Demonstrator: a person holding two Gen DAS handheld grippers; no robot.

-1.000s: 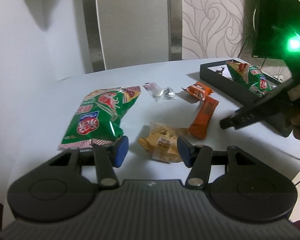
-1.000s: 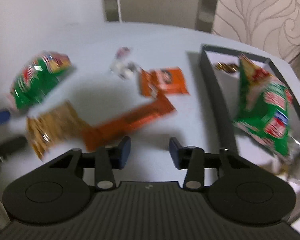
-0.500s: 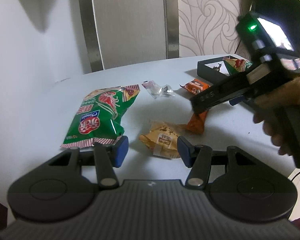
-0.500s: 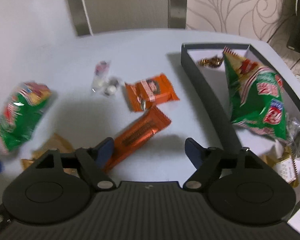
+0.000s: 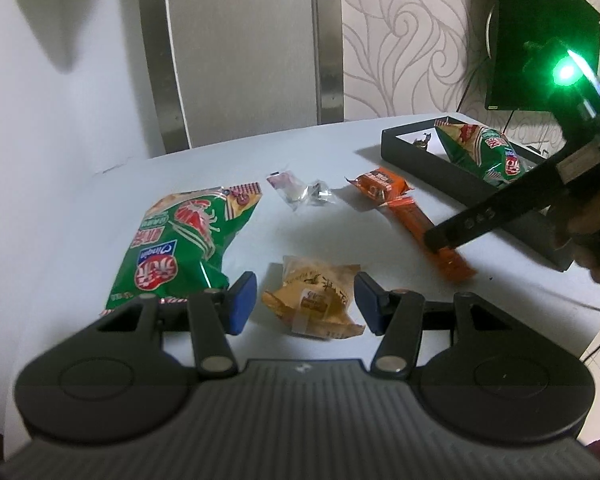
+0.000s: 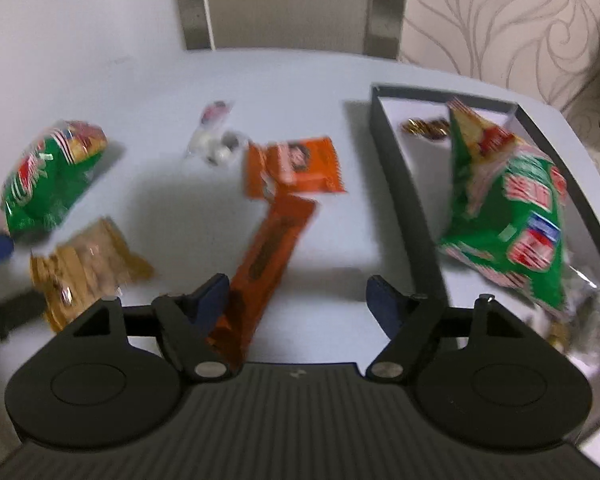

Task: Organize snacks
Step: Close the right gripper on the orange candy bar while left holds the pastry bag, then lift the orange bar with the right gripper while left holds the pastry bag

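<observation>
The right claw (image 6: 296, 300) is being held low over the counter (image 6: 300, 80), its jaws closing but not yet pressing on anything. The near end of the long orange bar (image 6: 268, 256) is lying between them, close against the left pad (image 6: 212, 298) and well clear of the right one. Just beyond the bar's far end, an orange packet (image 6: 300, 164) is lying flat, with a clear candy wrapper (image 6: 216, 144) beside it. To the right, the black tray (image 6: 400, 184) is holding a green chip bag (image 6: 504, 216), some small dark sweets (image 6: 424, 126) at its far end and crumpled wrappers (image 6: 580, 312) at its near end.

The left claw (image 5: 304, 304) is being held part open and empty, with a yellow packet (image 5: 312, 300) lying on the counter between its pads. A second green chip bag (image 5: 188, 240) is lying just beyond its left pad. The right claw's body (image 5: 500, 208) is being seen over the bar from this side, a hand (image 5: 592, 232) gripping it.
</observation>
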